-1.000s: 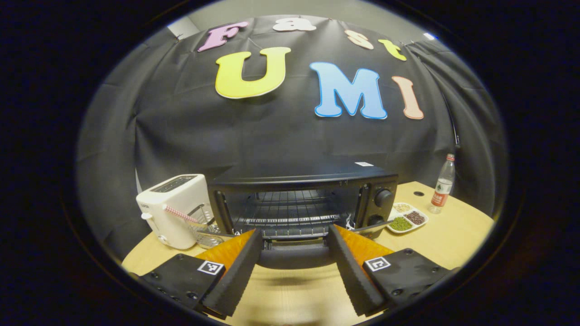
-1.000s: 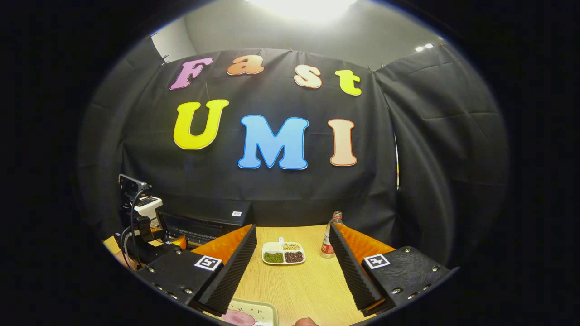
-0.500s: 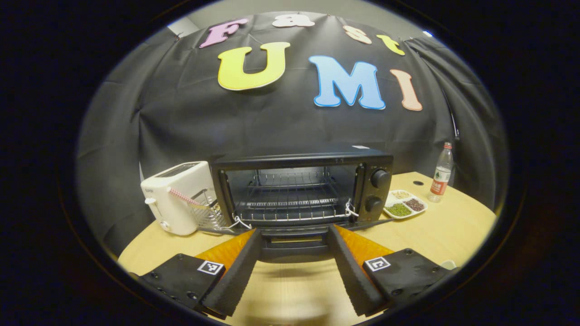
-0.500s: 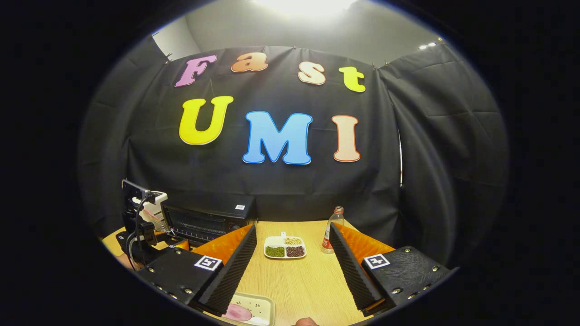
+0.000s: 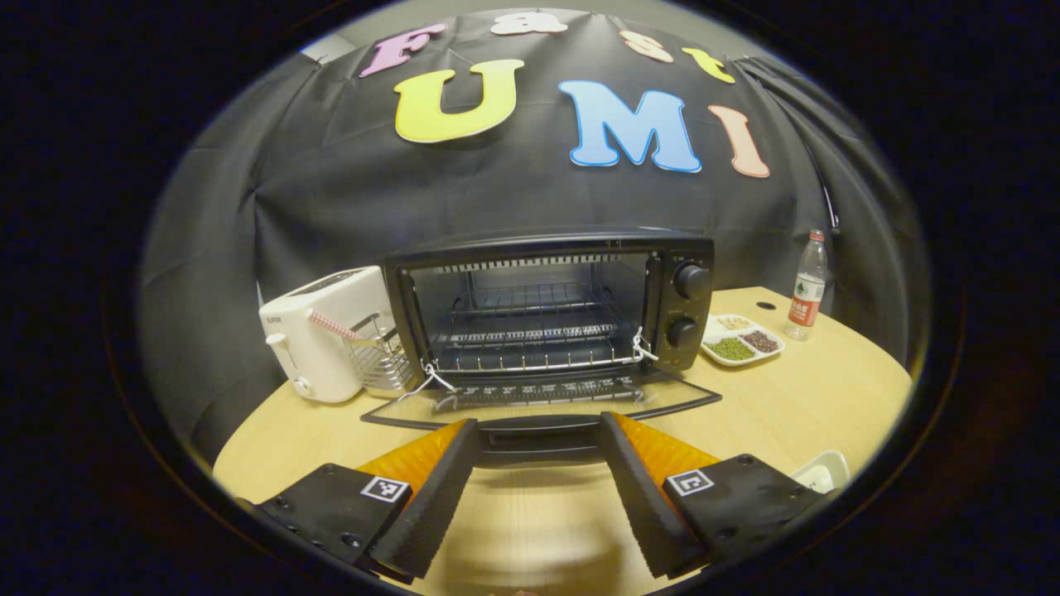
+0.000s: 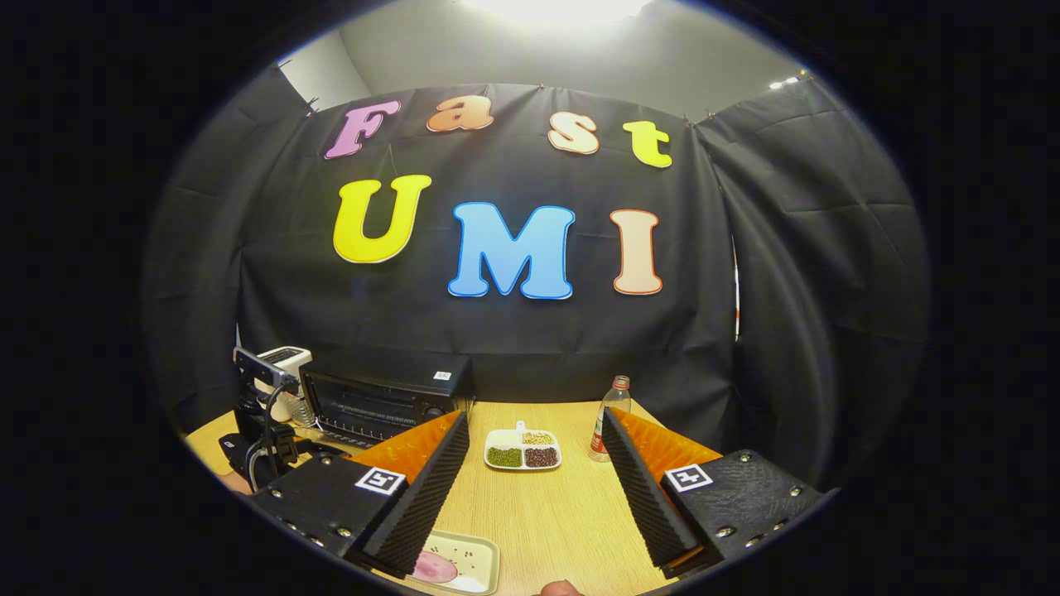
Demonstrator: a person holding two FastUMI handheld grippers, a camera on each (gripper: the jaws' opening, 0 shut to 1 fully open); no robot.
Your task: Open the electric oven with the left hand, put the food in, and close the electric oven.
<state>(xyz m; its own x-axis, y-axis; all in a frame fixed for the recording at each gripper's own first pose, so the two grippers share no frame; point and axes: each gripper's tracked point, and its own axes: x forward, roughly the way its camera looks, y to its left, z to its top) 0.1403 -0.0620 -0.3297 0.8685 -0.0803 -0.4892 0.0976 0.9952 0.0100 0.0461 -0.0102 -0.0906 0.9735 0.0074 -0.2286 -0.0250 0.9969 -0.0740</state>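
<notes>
With the electric oven (image 5: 546, 310) door (image 5: 542, 401) dropped flat onto the tabletop (image 5: 795, 397), my left gripper (image 5: 537, 488) straddles its handle (image 5: 538, 432) fingers spread, while my right gripper (image 6: 530, 488), unclenched, hovers above the food tray (image 6: 455, 564).

The black electric oven (image 5: 551, 306) stands on my wooden table, its glass door (image 5: 542, 401) swung down nearly flat toward me, the handle between my fingers. Inside, a wire rack (image 5: 530, 335) sits bare. The food (image 6: 432, 568), a pink slice, lies on a pale tray (image 6: 464, 563) near my right-hand fingers.
</notes>
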